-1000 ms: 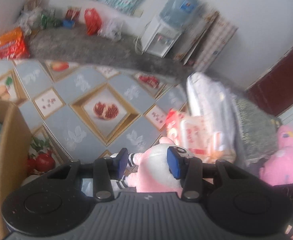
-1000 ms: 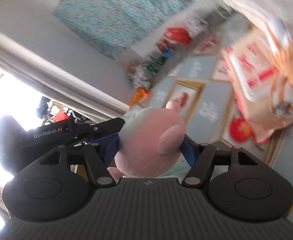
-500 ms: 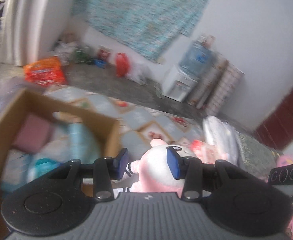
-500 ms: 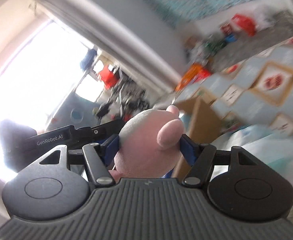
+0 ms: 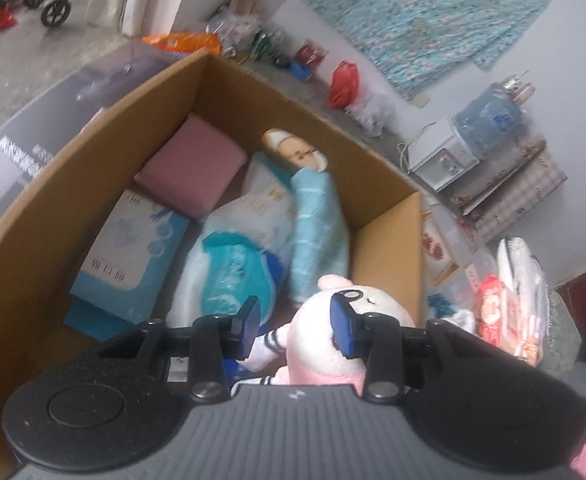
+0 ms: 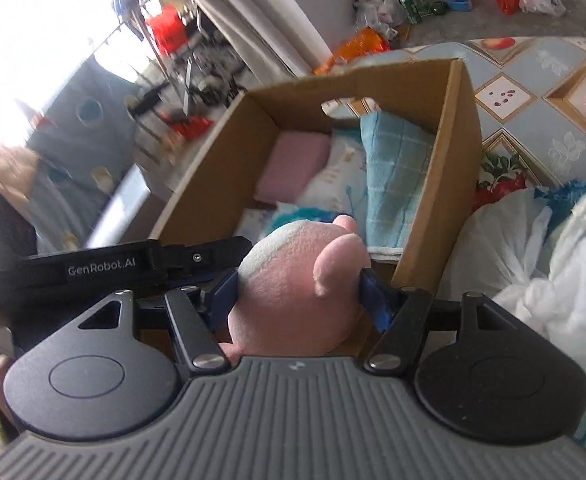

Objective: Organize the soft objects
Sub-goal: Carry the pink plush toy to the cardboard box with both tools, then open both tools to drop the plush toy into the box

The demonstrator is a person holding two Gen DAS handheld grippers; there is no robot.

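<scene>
A pink and white plush toy [image 6: 297, 288] is clamped in my right gripper [image 6: 299, 292], which is shut on its pink head, just before the near rim of an open cardboard box [image 6: 457, 152]. In the left wrist view the same toy [image 5: 333, 336] lies between the pads of my left gripper [image 5: 293, 326]; the right pad touches its face and the left pad stands clear. The box [image 5: 389, 248] holds a pink cushion [image 5: 193, 168], a rolled blue towel [image 5: 317, 232], a tissue pack [image 5: 129, 256] and soft bags.
White plastic bags [image 6: 541, 256] lie right of the box on the patterned floor mat [image 6: 533, 92]. Packaged goods [image 5: 509, 304] and a folded grey cloth sit to the right. A water dispenser [image 5: 453, 148] stands by the wall, with clutter [image 5: 313, 60] along it.
Both grippers have carried the plush toy from over the patterned mat leftward to the cardboard box, which now fills both views. The grip on the toy is unchanged.
</scene>
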